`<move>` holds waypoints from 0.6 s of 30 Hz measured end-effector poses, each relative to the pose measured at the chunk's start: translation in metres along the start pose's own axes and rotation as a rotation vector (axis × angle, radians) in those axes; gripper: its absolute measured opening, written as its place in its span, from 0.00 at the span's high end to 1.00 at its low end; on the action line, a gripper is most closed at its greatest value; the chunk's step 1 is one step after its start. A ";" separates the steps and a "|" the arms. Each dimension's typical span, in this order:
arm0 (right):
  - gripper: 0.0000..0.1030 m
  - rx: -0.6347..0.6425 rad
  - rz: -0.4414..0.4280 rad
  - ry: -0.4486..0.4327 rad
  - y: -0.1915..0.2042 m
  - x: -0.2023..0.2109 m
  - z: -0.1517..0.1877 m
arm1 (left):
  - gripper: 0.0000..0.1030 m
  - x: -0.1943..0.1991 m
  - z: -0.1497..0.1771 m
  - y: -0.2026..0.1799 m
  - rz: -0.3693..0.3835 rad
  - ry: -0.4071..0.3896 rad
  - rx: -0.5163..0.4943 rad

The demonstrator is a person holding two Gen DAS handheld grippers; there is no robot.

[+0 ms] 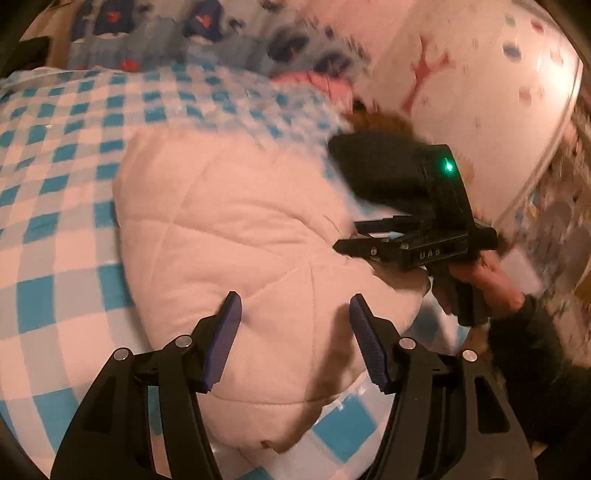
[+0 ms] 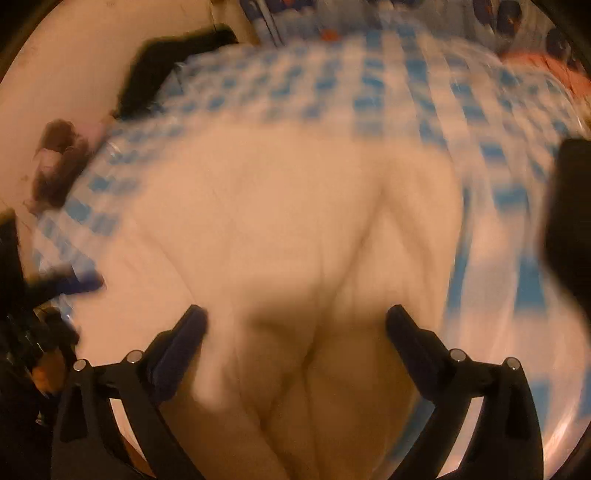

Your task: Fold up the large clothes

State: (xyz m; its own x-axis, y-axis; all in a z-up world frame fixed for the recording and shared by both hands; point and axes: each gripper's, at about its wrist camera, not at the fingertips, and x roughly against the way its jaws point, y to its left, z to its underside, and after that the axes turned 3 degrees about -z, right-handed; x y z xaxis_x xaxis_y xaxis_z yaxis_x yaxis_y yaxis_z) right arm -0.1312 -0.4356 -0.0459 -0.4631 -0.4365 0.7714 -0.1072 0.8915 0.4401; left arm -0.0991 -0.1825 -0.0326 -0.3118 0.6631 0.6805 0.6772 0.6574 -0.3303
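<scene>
While the white quilted coat [image 1: 236, 236] is lying bunched on the bed, over a blue-and-white checked sheet [image 1: 55, 155], the left tool [image 1: 293, 317] is hanging just above its near end with its jaws standing apart and nothing clamped between the blue pads [image 1: 225, 343]. Coat fabric is showing in the gap below, but contact is not clear. Off to the right in the left view, the right tool [image 1: 351, 236] is pointing at the coat's right edge, a hand [image 1: 484, 280] in a dark sleeve gripping its handle; a green light is glowing on its body. From the right view, heavily blurred, the right tool's jaws are standing wide with the coat [image 2: 295, 229] filling the space beneath; no fold looks pinched. Patterned bedding [image 1: 155, 33] and a pink item [image 1: 321, 83] are lying at the far side of the bed, a dark cloth [image 2: 173, 55] at another edge.
</scene>
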 end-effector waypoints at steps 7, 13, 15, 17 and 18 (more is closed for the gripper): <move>0.07 -0.036 0.033 -0.063 0.012 0.034 0.003 | 0.44 -0.003 -0.003 -0.039 -0.186 0.052 -0.139; 0.07 0.004 0.079 0.026 0.020 0.025 0.051 | 0.42 0.018 -0.008 -0.068 -0.306 -0.065 -0.182; 0.07 -0.018 0.037 0.012 0.010 0.021 0.060 | 0.41 0.015 -0.011 -0.078 -0.326 -0.096 -0.196; 0.07 -0.042 0.020 0.057 0.009 0.028 0.055 | 0.37 0.005 -0.014 -0.084 -0.350 -0.094 -0.213; 0.07 -0.061 0.013 0.088 0.010 0.038 0.047 | 0.37 -0.001 -0.014 -0.085 -0.348 -0.073 -0.216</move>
State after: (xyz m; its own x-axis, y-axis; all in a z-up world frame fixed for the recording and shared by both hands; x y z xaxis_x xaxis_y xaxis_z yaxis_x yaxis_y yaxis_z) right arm -0.1915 -0.4379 -0.0342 -0.3847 -0.4364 0.8134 -0.0470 0.8893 0.4549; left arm -0.1470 -0.2435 0.0037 -0.5878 0.4434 0.6767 0.6448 0.7619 0.0608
